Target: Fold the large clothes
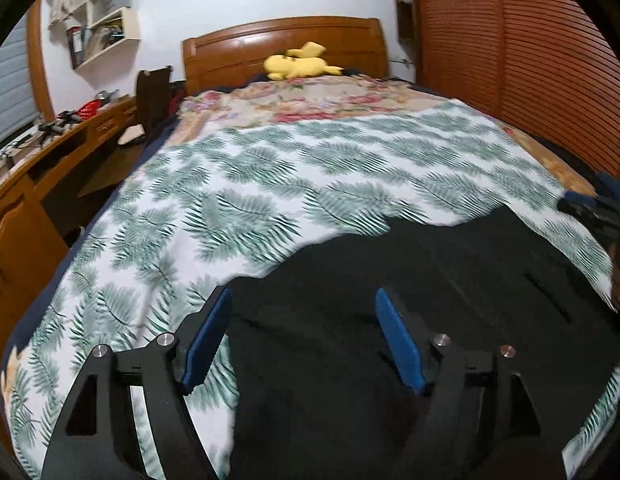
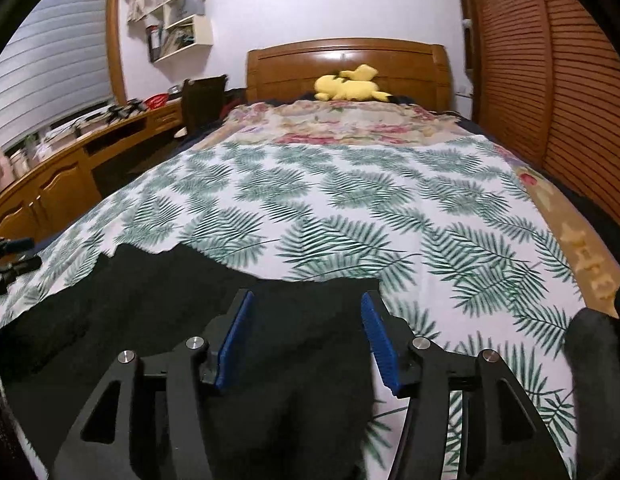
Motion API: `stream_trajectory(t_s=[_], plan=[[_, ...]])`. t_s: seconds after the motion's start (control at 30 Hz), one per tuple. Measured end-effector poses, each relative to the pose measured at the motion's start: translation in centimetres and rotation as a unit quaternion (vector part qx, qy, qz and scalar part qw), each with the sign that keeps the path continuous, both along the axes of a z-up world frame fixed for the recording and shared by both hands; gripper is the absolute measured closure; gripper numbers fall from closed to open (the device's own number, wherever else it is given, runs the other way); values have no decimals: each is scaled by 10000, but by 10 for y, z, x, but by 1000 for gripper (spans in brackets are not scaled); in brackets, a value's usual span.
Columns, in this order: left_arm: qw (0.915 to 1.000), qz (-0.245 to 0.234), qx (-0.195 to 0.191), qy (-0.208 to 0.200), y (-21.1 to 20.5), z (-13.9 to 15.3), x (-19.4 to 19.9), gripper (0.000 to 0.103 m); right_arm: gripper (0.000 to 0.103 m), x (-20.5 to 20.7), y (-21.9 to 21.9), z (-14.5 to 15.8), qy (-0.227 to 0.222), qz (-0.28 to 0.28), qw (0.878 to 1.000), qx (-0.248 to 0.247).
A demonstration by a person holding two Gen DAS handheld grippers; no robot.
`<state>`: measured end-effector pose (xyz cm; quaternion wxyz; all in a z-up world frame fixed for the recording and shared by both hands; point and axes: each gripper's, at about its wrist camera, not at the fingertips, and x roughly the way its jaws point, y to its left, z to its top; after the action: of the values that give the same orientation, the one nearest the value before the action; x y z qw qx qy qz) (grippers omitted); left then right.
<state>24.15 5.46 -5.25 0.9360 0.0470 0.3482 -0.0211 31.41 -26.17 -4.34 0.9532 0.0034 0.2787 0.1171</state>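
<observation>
A large black garment (image 1: 410, 300) lies spread on the near part of a leaf-print sheet (image 1: 249, 200) on the bed. My left gripper (image 1: 303, 304) is open, its blue pads (image 1: 209, 332) hovering over the garment's left edge. In the right wrist view the same black garment (image 2: 169, 292) lies at lower left on the leaf-print sheet (image 2: 350, 200). My right gripper (image 2: 305, 306) is open over the garment's right edge, with nothing between its blue pads (image 2: 380, 340). The other gripper shows at the far right of the left view (image 1: 590, 208) and at the far left of the right view (image 2: 9, 260).
A yellow plush toy (image 1: 297, 65) lies by the wooden headboard (image 1: 281, 48), behind a floral blanket (image 1: 310, 100). A wooden desk (image 1: 49, 160) with clutter and a dark chair (image 1: 151, 92) stand left of the bed. Slatted wooden wardrobe doors (image 1: 510, 60) line the right side.
</observation>
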Motion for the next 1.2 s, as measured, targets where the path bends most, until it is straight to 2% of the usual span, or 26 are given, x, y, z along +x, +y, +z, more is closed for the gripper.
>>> stream_trajectory(t_s=[0.43, 0.67, 0.77, 0.9, 1.03, 1.2], plan=[[9982, -578, -128, 65, -47, -13, -74, 28, 46, -41, 15, 17, 14, 410, 9991, -42], [9967, -769, -205, 146, -56, -23, -107, 28, 46, -77, 23, 13, 87, 482, 9988, -70], [9964, -802, -215, 163, -58, -26, -119, 39, 46, -93, 28, 5, 230, 560, 9981, -150], [9963, -795, -164, 270, -60, -33, -131, 48, 46, -111, 49, 1, 288, 820, 9960, -197], [9964, -721, -118, 434, -57, -45, -136, 48, 46, -131, 68, -7, 348, 1098, 9929, -300], [9953, -565, -299, 723, -44, -66, -137, 48, 46, -136, 70, -14, 473, 1163, 9911, -433]])
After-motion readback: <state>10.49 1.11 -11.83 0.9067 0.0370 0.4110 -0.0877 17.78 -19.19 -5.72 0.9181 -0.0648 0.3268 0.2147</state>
